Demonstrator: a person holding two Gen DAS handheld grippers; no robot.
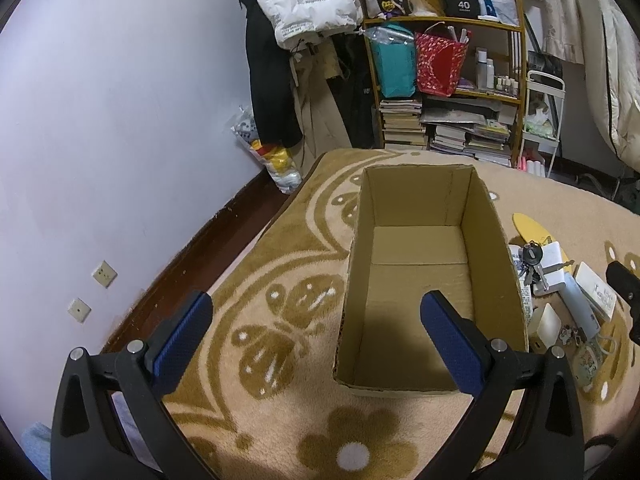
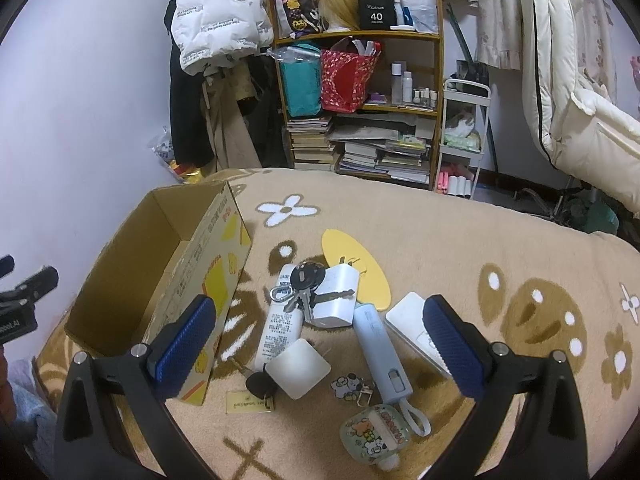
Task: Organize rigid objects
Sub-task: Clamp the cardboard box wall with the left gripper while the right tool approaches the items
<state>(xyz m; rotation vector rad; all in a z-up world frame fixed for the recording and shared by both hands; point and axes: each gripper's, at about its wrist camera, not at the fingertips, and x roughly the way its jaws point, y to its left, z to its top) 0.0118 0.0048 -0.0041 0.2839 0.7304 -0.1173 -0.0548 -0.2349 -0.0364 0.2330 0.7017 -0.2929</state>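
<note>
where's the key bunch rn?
In the right wrist view, the key bunch lies mid-frame on the blanket, draped over the white tube and white charger, right of the cardboard box.

Below my fingers the bed's beige flowered blanket [image 2: 420, 224] carries an open cardboard box [image 2: 168, 264] at nine o'clock and, beside it, keys [image 2: 306, 284], a white tube [image 2: 280, 320], a blue stick [image 2: 380, 348] and a yellow oval [image 2: 356, 268].

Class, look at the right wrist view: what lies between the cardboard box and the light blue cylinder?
In the right wrist view, between the cardboard box and the light blue cylinder lie a white tube, a bunch of keys across it, and a white square pad.
</note>
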